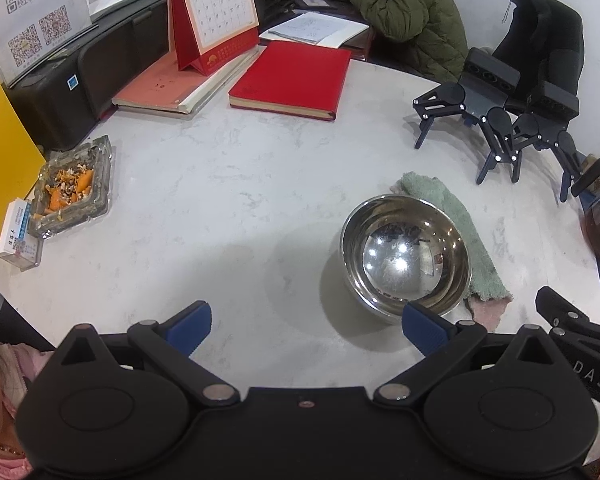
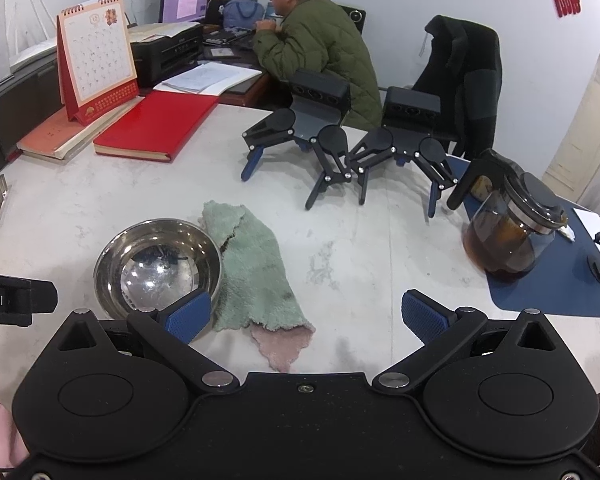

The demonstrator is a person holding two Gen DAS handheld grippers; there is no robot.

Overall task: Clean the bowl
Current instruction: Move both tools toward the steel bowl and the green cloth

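Both my grippers hover low over the pale marbled desk (image 1: 228,208), nothing held in either. My left gripper (image 1: 306,328): fingers spread wide, blue pads far apart, empty gap between them showing only bare desk. Its right finger (image 1: 422,330) overlaps the near rim of the steel bowl (image 1: 406,254) in the left wrist view; I cannot tell if it touches the rim or sits just in front of it. My right gripper (image 2: 306,316): fingers spread wide too, gripping nothing. Its left finger (image 2: 188,318) sits at the near-right edge of the bowl (image 2: 158,266), where the cloth starts; contact unclear. Its right finger (image 2: 424,314) is over bare desk.

Bowl stands upright on the desk, open side up, shiny inside, some dark specks on the far inner wall. Green cloth (image 2: 252,268) lies flat just right of the bowl, touching its side, with a pink corner nearest me.

Further back: two spare grippers (image 2: 340,148) standing on their fingers, glass teapot (image 2: 508,232) with brown tea on a blue mat, red book (image 1: 292,80), desk calendar (image 1: 212,12). Glass ashtray (image 1: 76,188) with orange peel at the left. A man in a green jacket (image 2: 320,52) sits at the far desk.
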